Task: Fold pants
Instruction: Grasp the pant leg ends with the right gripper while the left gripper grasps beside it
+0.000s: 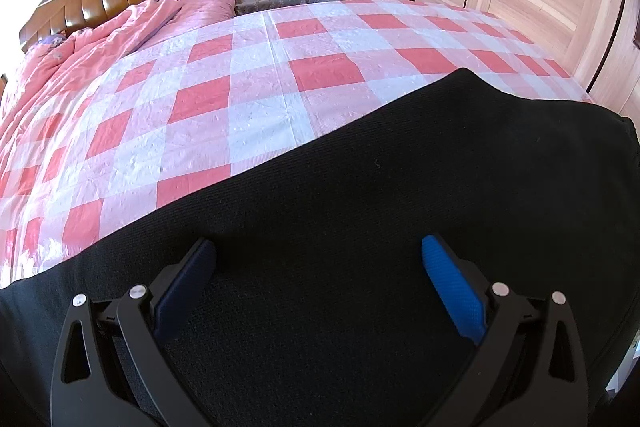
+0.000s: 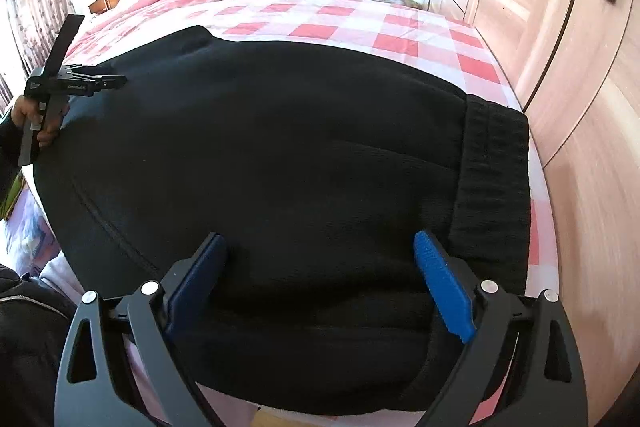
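Right wrist view is showing the black pants (image 2: 280, 155) lying spread across the checked bedsheet (image 2: 400, 23) near the foot of the bed, with the ribbed waistband (image 2: 496, 179) facing the wardrobe (image 2: 580, 67) side. The right gripper (image 2: 320, 255) is hanging over the near edge of the cloth with its jaws released and wide apart, gripping nothing; judging by that pose, it is lining up to pinch the hem side closest to the person. Off to the far side, a hand (image 2: 32, 123) is holding the left gripper (image 2: 116, 81) over the leg end. Left wrist view is confirming this: the left gripper (image 1: 320, 255) is also standing wide open above the pants (image 1: 400, 187), its blue pads (image 1: 452, 291) clear of the fabric as far as I can tell. Both tools are likely straddling opposite ends so the garment can be lifted evenly and folded over itself.
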`<state>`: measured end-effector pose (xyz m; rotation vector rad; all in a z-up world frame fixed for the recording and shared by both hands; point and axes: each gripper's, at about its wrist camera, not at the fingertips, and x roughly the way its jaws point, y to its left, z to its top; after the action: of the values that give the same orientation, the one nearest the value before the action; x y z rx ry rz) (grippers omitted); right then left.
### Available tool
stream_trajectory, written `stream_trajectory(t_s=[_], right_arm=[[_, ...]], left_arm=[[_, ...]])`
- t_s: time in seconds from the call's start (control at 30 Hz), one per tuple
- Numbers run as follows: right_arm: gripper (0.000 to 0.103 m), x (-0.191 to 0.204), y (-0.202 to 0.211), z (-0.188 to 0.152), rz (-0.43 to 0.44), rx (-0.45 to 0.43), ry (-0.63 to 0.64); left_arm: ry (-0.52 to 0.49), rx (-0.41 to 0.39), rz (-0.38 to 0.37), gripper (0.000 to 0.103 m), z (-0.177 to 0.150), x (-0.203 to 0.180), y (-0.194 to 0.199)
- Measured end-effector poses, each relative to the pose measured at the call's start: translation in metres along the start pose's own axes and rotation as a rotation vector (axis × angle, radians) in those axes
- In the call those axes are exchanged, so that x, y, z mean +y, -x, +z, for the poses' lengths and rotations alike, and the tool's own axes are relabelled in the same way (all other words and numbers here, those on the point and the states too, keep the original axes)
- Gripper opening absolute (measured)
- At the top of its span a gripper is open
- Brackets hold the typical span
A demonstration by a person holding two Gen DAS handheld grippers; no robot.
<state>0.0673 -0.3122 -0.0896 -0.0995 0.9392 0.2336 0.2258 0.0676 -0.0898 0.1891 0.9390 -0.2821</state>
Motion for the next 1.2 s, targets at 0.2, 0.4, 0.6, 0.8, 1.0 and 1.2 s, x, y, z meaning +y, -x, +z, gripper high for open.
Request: stream_trajectory(t_s=[0.2, 0.4, 0.6, 0.8, 1.0, 1.2], right_arm=[[0.091, 0.049, 0.014, 0.030, -0.189, -0.030, 0.051], [0.091, 0.147, 0.001, 0.092, -0.002, -0.141, 0.206], [0.091, 0.302, -0.024, 0.127, 0.303, -0.203, 0.467], [0.091, 0.483, -0.036, 0.135, 0.547, -0.211, 0.764], [0.091, 0.632, -0.057, 0.129, 0.515, -0.269, 1.041], [0.059, 0.687, -0.106, 0.134, 0.410, -0.264, 1.157]], left_arm=[[0.004, -0.021, 0.002, 0.102, -0.001, 0.001, 0.006], [0.281, -0.267, -0.044, 0.101, -0.023, 0.059, 0.084], [0.551, -0.411, 0.076, 0.101, -0.128, 0.162, 0.178], [1.010, -0.348, 0.246, 0.101, -0.254, 0.297, 0.230], [1.070, -0.237, 0.460, 0.101, -0.289, 0.320, 0.249], [1.086, -0.234, 0.461, 0.101, -0.318, 0.321, 0.258]])
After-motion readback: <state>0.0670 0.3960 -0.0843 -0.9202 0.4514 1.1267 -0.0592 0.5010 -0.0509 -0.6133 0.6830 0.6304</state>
